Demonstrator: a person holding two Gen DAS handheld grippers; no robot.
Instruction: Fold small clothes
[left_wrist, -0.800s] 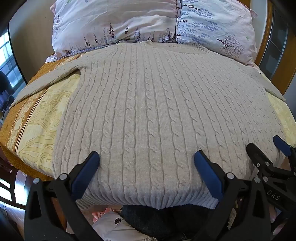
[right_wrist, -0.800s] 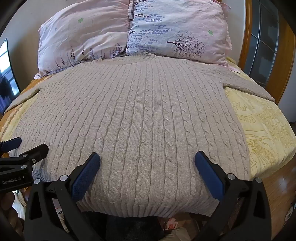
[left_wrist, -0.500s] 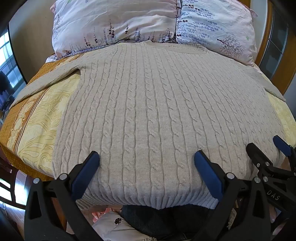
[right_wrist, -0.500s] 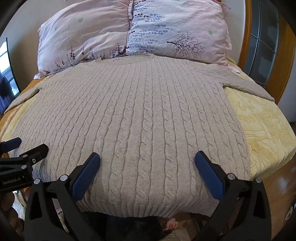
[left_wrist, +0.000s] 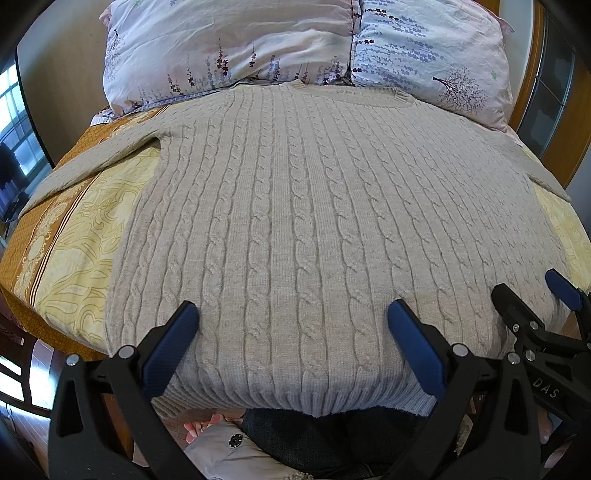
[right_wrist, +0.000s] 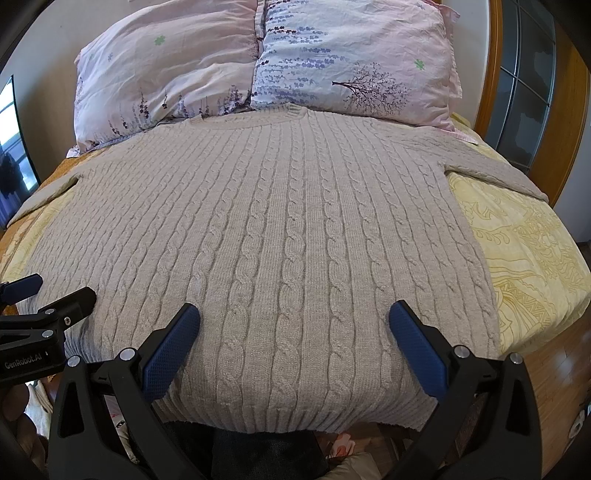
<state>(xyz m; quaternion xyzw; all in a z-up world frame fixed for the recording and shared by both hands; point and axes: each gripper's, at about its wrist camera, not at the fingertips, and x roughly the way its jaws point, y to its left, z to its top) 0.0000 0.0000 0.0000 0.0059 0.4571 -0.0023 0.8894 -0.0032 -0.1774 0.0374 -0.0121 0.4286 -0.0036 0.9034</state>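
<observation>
Sweater flat on bed as before, left gripper and right gripper still wide apart, empty.

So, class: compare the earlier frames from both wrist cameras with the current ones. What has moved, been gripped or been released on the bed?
Nothing has visibly changed. The left gripper and right gripper are both open over the hem of the beige cable-knit sweater, holding nothing. The sweater lies spread flat on the yellow bedspread, sleeves out, collar at the two floral pillows, as before.
</observation>
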